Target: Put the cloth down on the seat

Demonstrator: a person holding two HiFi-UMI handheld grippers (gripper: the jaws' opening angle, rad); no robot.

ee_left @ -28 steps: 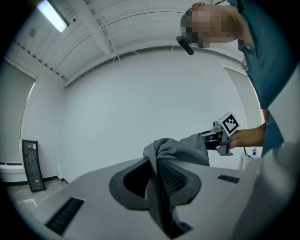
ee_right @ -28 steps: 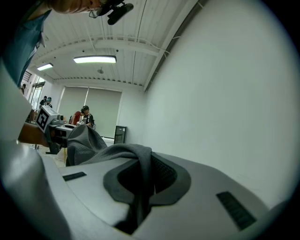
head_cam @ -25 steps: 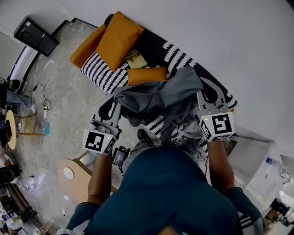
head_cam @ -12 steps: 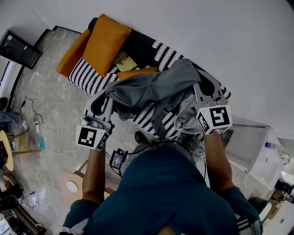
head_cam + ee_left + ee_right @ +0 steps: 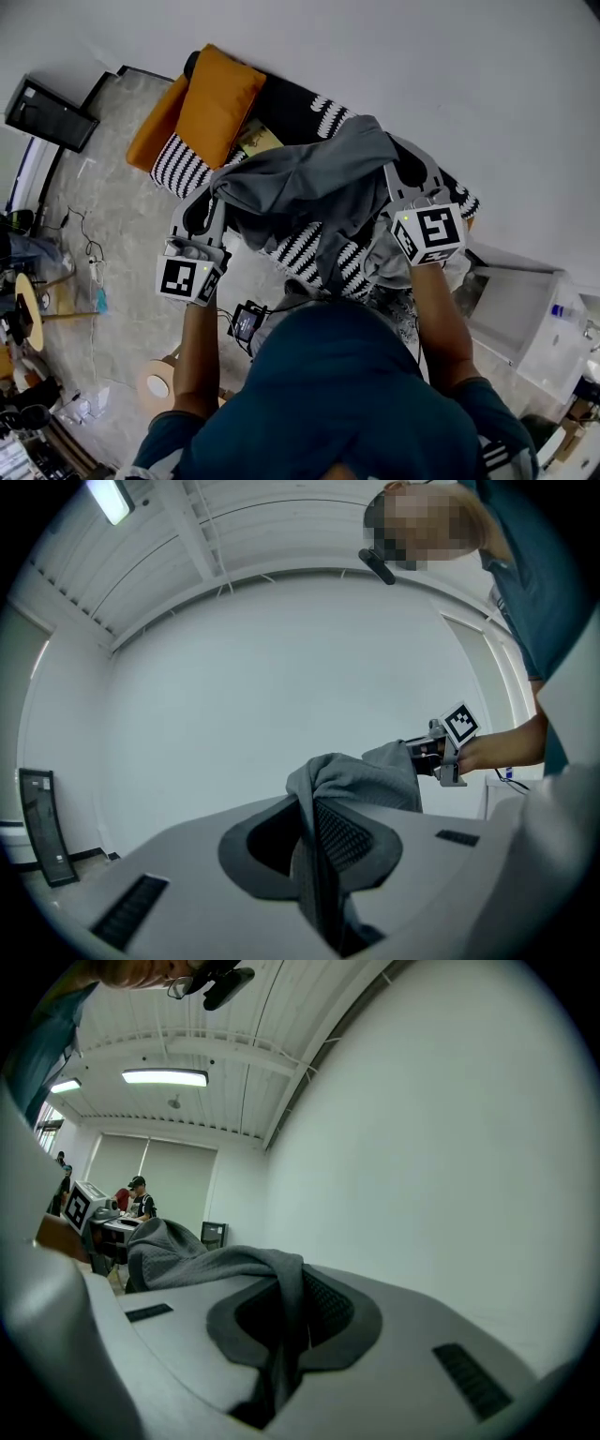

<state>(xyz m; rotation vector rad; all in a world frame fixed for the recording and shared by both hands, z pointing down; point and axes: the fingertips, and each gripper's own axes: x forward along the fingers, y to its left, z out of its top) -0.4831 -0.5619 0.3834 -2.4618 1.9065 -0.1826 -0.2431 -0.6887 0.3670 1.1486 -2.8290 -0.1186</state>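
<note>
I hold the grey cloth stretched between both tools: my left hand-held gripper and my right hand-held gripper each clamp a bunched edge. It hangs in the air above the striped seat. I judge this the carrying step. Next I must lower the cloth onto the seat, then release both grips.

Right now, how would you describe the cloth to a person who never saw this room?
Find the black-and-white striped sofa by the white wall. Over it, the left gripper and the right gripper are each shut on one end of the cloth. Unlike the orange cushions on the sofa, it is grey, limp and held in the air.
</note>
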